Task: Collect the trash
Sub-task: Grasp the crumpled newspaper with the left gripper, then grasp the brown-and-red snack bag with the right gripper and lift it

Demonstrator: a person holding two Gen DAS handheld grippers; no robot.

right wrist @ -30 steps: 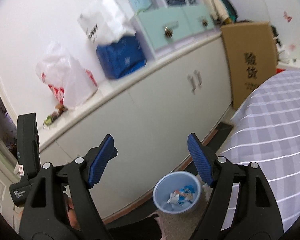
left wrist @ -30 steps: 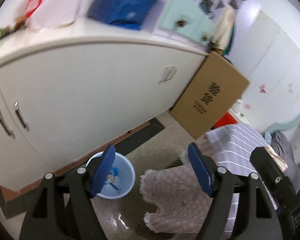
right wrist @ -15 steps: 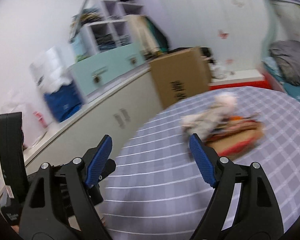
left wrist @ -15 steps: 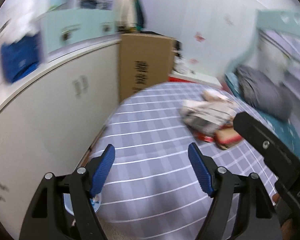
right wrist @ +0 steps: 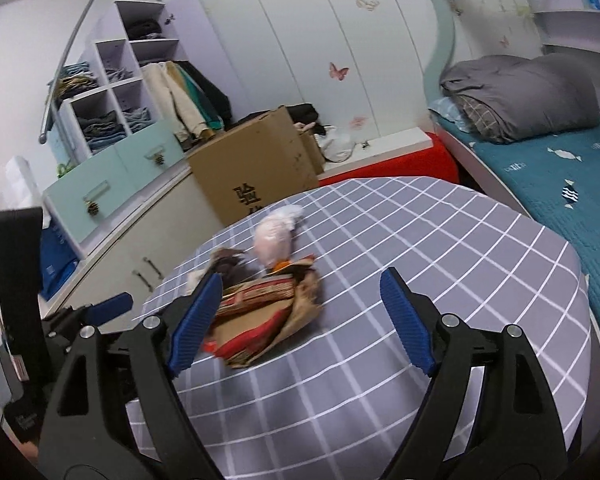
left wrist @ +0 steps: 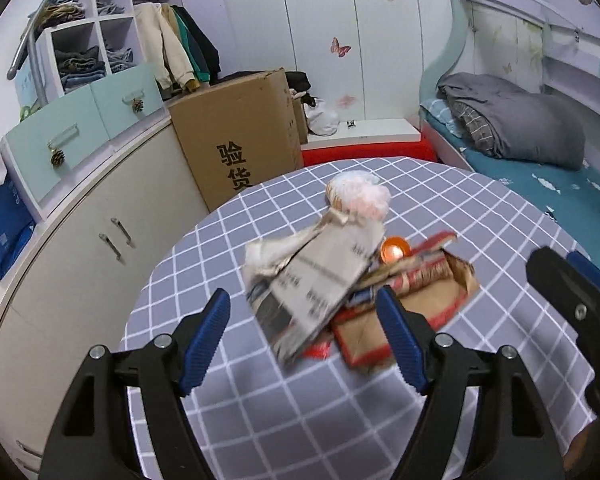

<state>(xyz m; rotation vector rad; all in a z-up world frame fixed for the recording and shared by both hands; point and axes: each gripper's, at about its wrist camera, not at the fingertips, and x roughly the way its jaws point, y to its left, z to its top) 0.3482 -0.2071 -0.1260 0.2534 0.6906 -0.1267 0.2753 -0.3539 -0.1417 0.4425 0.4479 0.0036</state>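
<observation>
1. Grippers: left gripper and right gripper both gape, nothing between the jaws.
2. Trash pile mid-table; newspaper loose on top, likely to slide off if pinched alone.
3. Pink bag behind; a low grab could snag the tablecloth.

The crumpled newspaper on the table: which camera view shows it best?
The left wrist view: the crumpled newspaper lies unobstructed between the open fingers, print visible. In the right wrist view, the gripper's finger and the flattened cardboard hide most of it.
</observation>
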